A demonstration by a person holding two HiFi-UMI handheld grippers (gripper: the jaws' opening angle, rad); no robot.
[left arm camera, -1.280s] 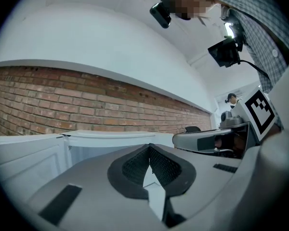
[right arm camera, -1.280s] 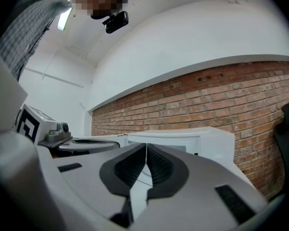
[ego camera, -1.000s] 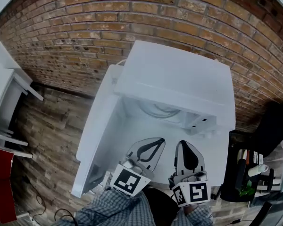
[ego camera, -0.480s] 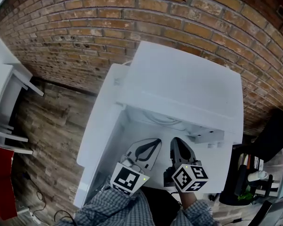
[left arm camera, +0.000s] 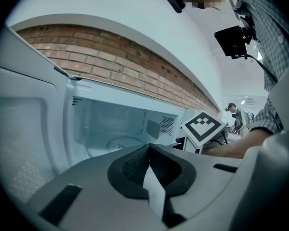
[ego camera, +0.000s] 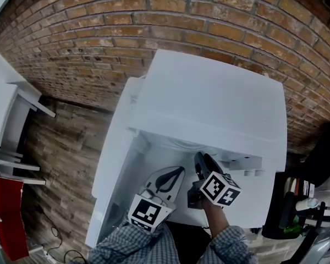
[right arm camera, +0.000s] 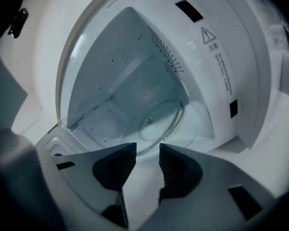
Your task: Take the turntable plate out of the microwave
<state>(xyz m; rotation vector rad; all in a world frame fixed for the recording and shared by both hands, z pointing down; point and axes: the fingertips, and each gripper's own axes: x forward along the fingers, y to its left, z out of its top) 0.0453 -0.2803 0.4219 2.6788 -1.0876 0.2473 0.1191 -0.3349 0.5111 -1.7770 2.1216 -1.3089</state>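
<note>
- The turntable plate (right arm camera: 160, 123) is a round disc of clear glass with a low raised rim. It lies flat on the floor of the microwave (ego camera: 209, 100) cavity, and neither tool touches it.
- Your left gripper view shows the plate's pale rim deep in the cavity, with a small hub at its centre.
- The cavity is smooth, glossy white. One inner wall carries a patch of fine vent holes (right arm camera: 164, 49).
- The microwave is a plain white box with a flat matte top. Its door (ego camera: 114, 166) hangs open on the left side of the head view.
- Your right gripper (right arm camera: 147, 150) points into the mouth of the cavity, just short of the plate. Its ribbed dark pads stand apart, having just been opening, and nothing is between them.
- Your left gripper (left arm camera: 149, 149) sits beside it at the opening. Its mesh-textured pads are pressed together at the tips and hold nothing.
- Each tool has grey, rounded jaws and carries a marker cube (ego camera: 220, 188) printed with black and white squares.
- Your checked sleeves (ego camera: 133, 247) show at the bottom edge of the head view.
- Behind the microwave rises a rough red brick wall (ego camera: 99, 37) with pale mortar lines. A weathered wood-plank floor (ego camera: 55, 147) lies to the left.
</note>
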